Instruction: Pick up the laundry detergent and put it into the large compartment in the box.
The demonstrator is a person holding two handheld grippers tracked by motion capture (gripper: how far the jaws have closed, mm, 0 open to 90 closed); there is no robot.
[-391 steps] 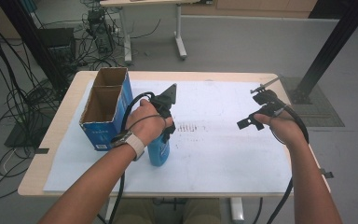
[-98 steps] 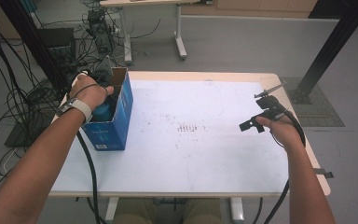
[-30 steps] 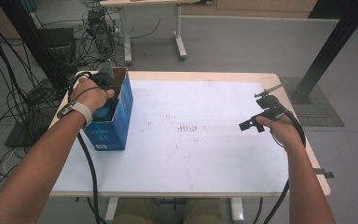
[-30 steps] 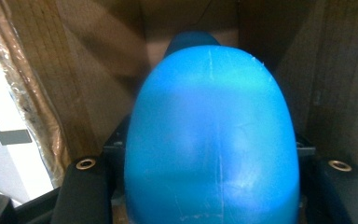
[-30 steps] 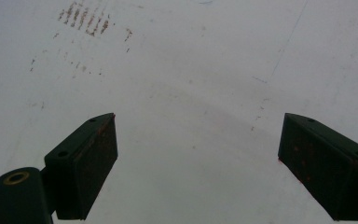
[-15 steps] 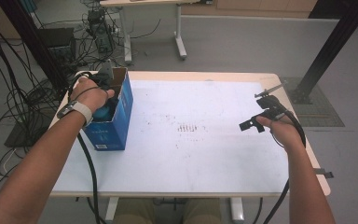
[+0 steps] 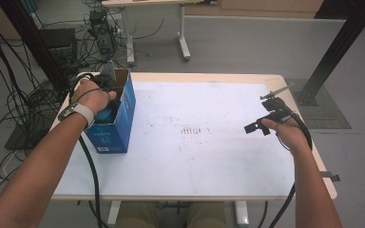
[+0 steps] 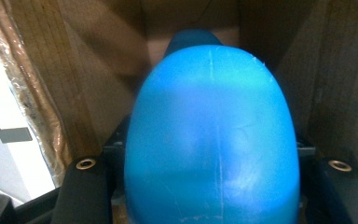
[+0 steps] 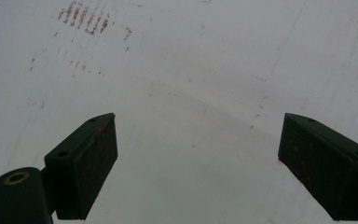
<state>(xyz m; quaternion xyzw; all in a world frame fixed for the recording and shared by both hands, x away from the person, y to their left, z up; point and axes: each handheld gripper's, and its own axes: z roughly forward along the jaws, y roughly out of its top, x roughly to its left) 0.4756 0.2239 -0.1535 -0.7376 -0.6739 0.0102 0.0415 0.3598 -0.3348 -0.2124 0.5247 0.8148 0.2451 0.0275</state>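
An open blue cardboard box (image 7: 119, 124) stands on the left part of the white table (image 7: 209, 161). My left gripper (image 7: 107, 102) reaches down into it and is shut on a blue bottle (image 7: 103, 114). In the left gripper view the bottle's rounded blue body (image 8: 212, 140) sits between the two black jaws, with the brown inner walls of the box (image 8: 51, 84) close around. My right gripper (image 7: 259, 113) hovers near the table's right edge, its jaws wide apart. In the right gripper view, the right gripper (image 9: 196, 168) has only bare tabletop between its pads.
Faint reddish marks (image 7: 190, 130) dot the middle of the table. Cables (image 7: 9, 128) and equipment lie on the floor to the left. A second desk (image 7: 152, 19) stands behind, and a black post (image 7: 337, 47) rises at the far right.
In the oldest frame the left gripper held the blue bottle upright on the table beside the box; it now holds it inside the box. Nothing has moved over the last second.
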